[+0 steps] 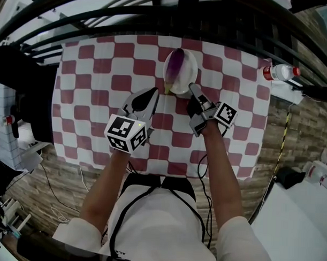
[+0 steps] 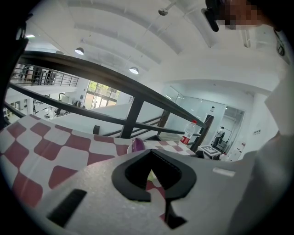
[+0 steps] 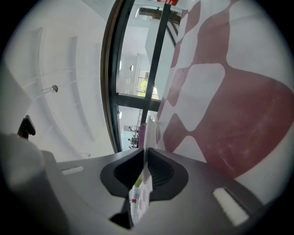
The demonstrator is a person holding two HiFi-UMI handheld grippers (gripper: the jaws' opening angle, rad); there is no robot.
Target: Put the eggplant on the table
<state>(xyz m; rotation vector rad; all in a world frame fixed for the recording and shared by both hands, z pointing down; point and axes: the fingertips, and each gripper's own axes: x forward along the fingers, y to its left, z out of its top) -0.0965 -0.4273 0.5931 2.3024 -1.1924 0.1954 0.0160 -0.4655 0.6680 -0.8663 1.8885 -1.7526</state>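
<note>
A purple eggplant (image 1: 176,62) with a pale green stem lies on a white plate (image 1: 191,58) at the far middle of the checkered table. My right gripper (image 1: 191,90) is at the plate's near rim. In the right gripper view the right gripper (image 3: 145,153) is shut on the plate's thin white rim (image 3: 151,131), and the eggplant (image 3: 142,134) shows just beyond. My left gripper (image 1: 153,92) hovers at the plate's near left, fingers together, holding nothing. In the left gripper view the left gripper (image 2: 150,153) points towards the eggplant (image 2: 137,145).
A red-and-white checkered cloth (image 1: 101,71) covers the table. A plastic bottle with a red cap (image 1: 280,71) lies at the table's far right edge and also shows as a bottle (image 2: 187,133) in the left gripper view. Dark metal rails run behind the table.
</note>
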